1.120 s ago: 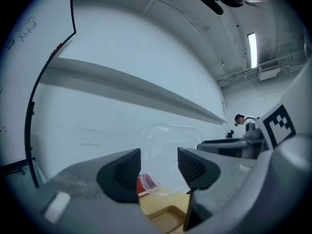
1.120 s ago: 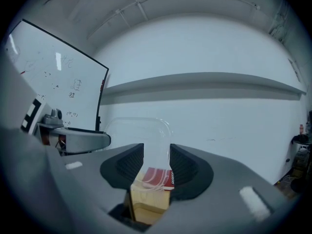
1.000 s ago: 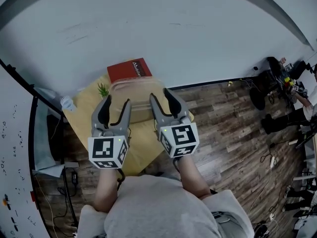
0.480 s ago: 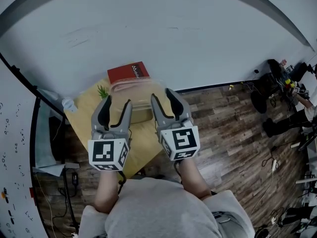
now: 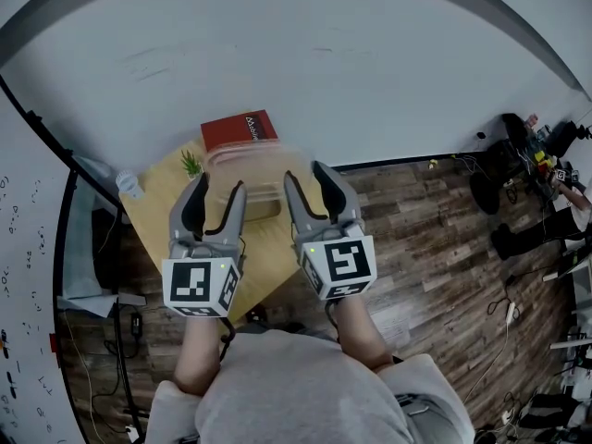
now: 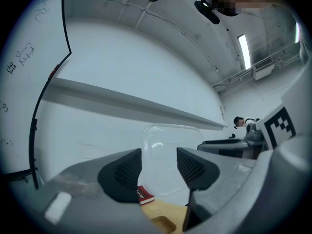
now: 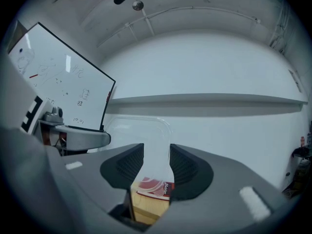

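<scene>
Both grippers have risen since a second ago. In the gripper views the pale wooden surface (image 5: 153, 215) has sunk low, and the clear rounded-rectangular plastic container (image 5: 252, 166) now shows against the white wall instead of the wood. The container hangs in the air over the far half of the surface, between the left gripper (image 5: 217, 191) and the right gripper (image 5: 305, 176). Its long axis runs left to right across the person, and its broad face is tipped up towards the wall. The left fingers (image 6: 122, 172) stand a moderate gap apart, with the container's left end between them. The right fingers (image 7: 184, 168) sit closer together over its right end. I judge that both have hold of it, though contact is hard to read through clear plastic. It looks empty, light and thin-walled, so it is likely to flex and slip. The stiffer rim near the end corners is the place to pinch, gently and evenly. A red book (image 5: 239, 129) lies flat at the far edge, with a small green plant (image 5: 191, 164) just to its left.
</scene>
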